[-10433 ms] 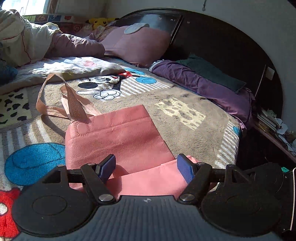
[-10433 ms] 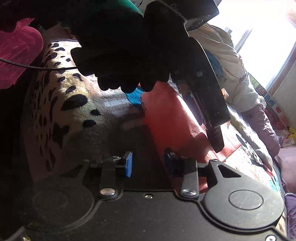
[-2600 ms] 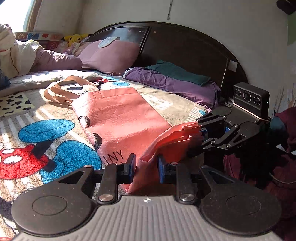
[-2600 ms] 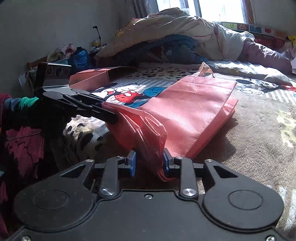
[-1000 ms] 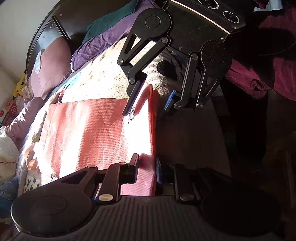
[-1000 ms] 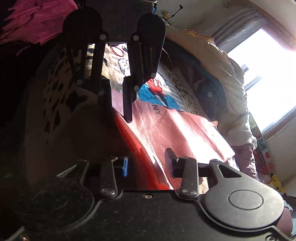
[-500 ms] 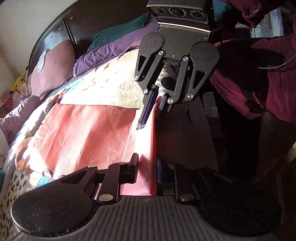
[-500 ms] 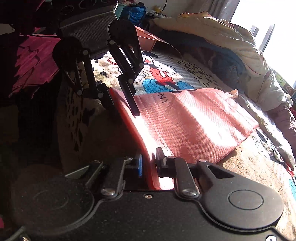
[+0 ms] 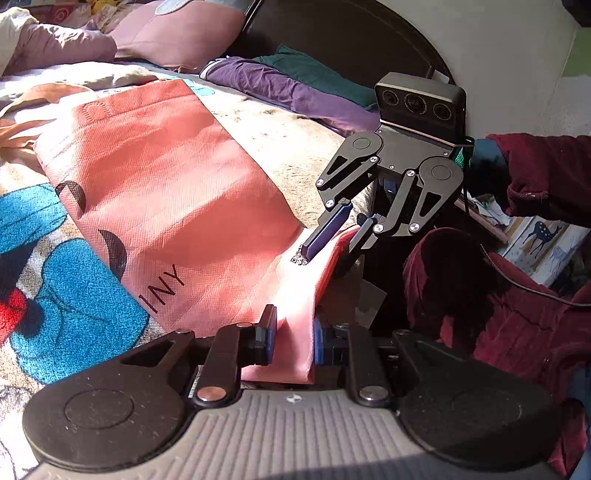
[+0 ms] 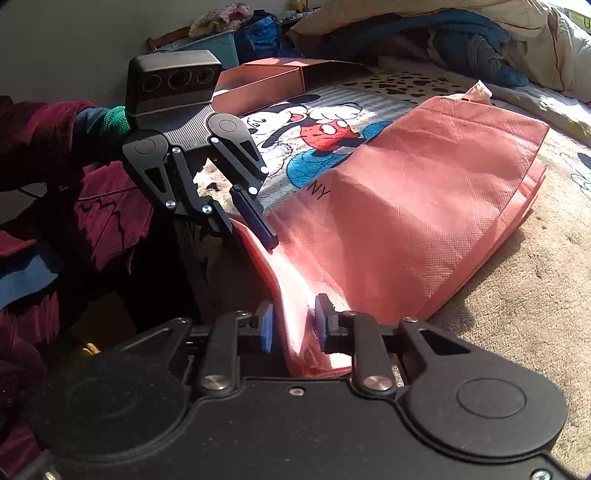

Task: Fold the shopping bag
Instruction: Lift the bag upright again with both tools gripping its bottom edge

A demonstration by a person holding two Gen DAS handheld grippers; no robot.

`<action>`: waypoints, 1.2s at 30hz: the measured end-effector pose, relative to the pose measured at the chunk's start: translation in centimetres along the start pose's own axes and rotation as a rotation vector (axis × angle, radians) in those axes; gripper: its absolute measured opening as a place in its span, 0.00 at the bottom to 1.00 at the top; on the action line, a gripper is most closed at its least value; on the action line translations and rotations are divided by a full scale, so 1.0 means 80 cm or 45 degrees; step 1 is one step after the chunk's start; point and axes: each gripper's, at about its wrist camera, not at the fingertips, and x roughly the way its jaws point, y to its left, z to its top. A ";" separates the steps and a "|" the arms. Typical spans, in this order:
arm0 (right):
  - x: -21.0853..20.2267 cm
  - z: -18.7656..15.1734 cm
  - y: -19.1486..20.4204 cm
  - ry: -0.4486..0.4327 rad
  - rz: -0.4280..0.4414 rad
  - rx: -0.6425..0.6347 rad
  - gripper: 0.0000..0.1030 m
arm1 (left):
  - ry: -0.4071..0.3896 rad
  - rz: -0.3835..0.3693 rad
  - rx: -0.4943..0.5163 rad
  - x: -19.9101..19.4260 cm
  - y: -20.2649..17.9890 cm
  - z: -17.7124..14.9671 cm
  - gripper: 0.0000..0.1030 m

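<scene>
A pink non-woven shopping bag (image 9: 166, 184) (image 10: 424, 203) lies flat on the bed, handles at its far end. Its near bottom edge is raised off the blanket, pinched at two corners. My left gripper (image 9: 293, 334) (image 10: 251, 236) is shut on one corner. My right gripper (image 10: 293, 325) (image 9: 327, 258) grips the other corner; its jaws are opening slightly, with the folded fabric still pressed between the pads. The two grippers face each other across the edge, close together.
A cartoon-mouse blanket (image 9: 66, 295) covers the bed. Pillows (image 9: 177, 33), purple bedding (image 9: 280, 92) and a dark headboard (image 9: 351, 44) stand behind. A pink cardboard box (image 10: 258, 81) and heaped duvets (image 10: 461, 29) lie on the other side. Maroon sleeves (image 9: 546, 177) hold both grippers.
Both grippers have rolled back to level and shifted sideways with the bag's edge. The right jaws, wide a second ago, have closed on the edge. The left grip is unchanged.
</scene>
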 end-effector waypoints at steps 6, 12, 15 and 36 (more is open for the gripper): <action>0.002 -0.007 -0.041 -0.078 0.157 0.262 0.19 | -0.014 -0.165 -0.255 -0.001 0.041 -0.006 0.19; -0.006 -0.027 -0.060 -0.150 0.272 0.436 0.19 | -0.041 -0.207 -0.323 -0.001 0.053 -0.012 0.24; -0.007 -0.038 -0.073 -0.153 0.357 0.538 0.19 | -0.034 -0.211 -0.368 0.003 0.058 -0.008 0.24; -0.028 -0.066 -0.038 -0.228 0.187 0.510 0.20 | 0.015 -0.170 -0.421 0.012 0.053 -0.002 0.25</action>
